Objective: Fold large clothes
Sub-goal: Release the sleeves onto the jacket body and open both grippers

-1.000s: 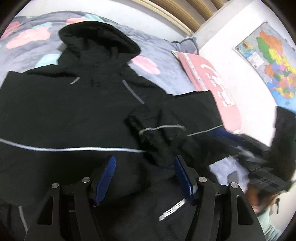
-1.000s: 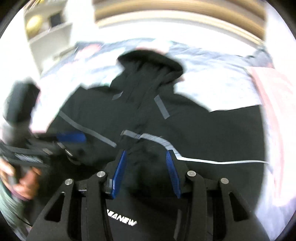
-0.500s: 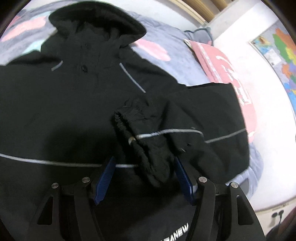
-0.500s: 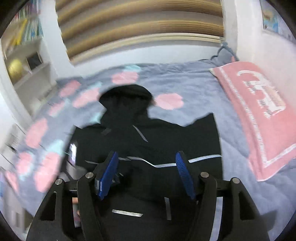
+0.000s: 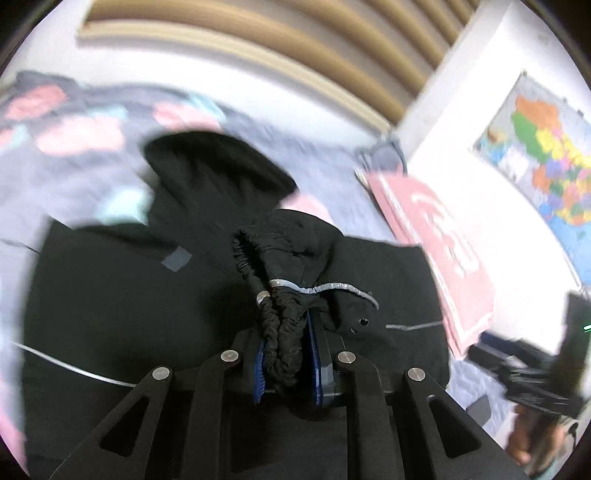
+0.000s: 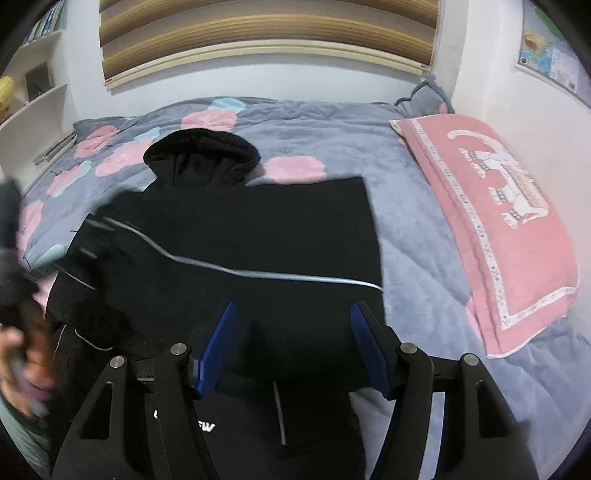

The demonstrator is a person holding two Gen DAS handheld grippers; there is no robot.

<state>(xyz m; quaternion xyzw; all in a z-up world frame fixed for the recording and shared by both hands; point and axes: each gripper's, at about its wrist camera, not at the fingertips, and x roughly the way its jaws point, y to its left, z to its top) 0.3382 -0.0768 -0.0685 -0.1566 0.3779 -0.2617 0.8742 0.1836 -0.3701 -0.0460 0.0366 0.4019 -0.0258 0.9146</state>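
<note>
Black jacket (image 6: 258, 236) on bed (image 6: 413, 229) | left claw (image 5: 286, 363) pinching cuff (image 5: 280, 332) | right claw (image 6: 291, 345) spread, empty

Ahead of our right gripper we see a grey-blue quilt (image 6: 332, 122) printed with pink and pale blue blossoms. Off to its right a pink pillow (image 6: 491, 225) with a white embroidered figure lies on that quilt, a grey cushion (image 6: 424, 98) just beyond it. Straight ahead, striped wooden blinds (image 6: 266, 33) cover the wall. White shelves (image 6: 33, 92) stand far left; a coloured map (image 5: 543, 162) hangs right.
</note>
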